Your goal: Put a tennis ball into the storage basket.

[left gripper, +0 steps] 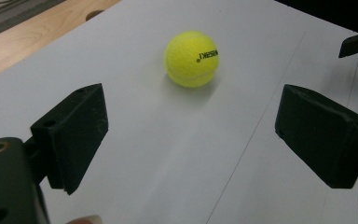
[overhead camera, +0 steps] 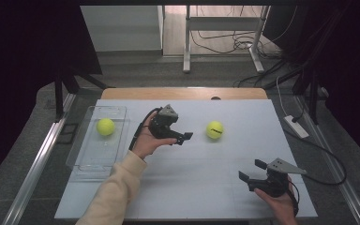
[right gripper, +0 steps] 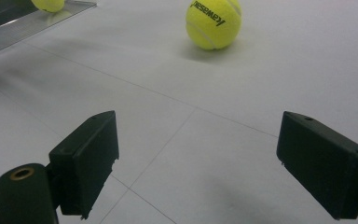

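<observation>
From my feed, the white counter (overhead camera: 215,187) has a wooden strip (overhead camera: 183,93) along its far edge. Beyond it I see grey floor (overhead camera: 168,70), a white desk frame (overhead camera: 225,28) with tangled cables (overhead camera: 225,44), dark curtains (overhead camera: 23,47) both sides, a power strip (overhead camera: 296,126) right.

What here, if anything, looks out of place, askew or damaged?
Nothing stands out. One ball sits in the clear tray; the other ball rests intact on the table, ahead of the open left gripper. No spills or damage.
</observation>
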Available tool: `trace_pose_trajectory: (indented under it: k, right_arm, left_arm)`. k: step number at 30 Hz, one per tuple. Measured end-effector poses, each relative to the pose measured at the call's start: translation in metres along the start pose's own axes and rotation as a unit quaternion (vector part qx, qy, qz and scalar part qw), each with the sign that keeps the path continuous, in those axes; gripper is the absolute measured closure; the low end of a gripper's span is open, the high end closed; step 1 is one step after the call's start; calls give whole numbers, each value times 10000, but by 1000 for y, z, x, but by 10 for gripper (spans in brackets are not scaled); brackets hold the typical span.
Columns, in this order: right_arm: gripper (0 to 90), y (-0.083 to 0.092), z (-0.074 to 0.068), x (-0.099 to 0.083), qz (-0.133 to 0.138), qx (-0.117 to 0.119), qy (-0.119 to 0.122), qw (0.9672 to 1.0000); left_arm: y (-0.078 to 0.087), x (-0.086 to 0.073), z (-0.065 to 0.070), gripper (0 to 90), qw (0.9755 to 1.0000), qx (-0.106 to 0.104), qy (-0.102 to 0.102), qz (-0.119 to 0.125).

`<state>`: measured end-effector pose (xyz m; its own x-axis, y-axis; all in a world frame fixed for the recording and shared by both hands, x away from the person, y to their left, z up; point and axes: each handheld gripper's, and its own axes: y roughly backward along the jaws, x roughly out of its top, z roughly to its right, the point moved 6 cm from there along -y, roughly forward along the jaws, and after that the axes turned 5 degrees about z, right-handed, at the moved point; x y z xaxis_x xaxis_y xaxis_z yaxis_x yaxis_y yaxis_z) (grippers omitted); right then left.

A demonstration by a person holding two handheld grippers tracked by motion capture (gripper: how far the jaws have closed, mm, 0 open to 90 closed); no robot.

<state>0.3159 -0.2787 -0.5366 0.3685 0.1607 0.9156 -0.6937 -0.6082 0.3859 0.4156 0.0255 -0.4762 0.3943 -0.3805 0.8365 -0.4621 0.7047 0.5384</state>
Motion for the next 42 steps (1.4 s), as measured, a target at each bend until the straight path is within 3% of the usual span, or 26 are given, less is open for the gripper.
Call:
trace_pose_trajectory:
  k: [12,42]
  right_arm:
    - [128,-1,-1,0,-19,15,10,10000]
    - [128,-2,-2,0,-7,57,-10,10000]
  left_arm:
    - [-16,5,7,103,9999,-85,-37,-73]
    - [-48,19,5,104,9996,-96,-81,-245]
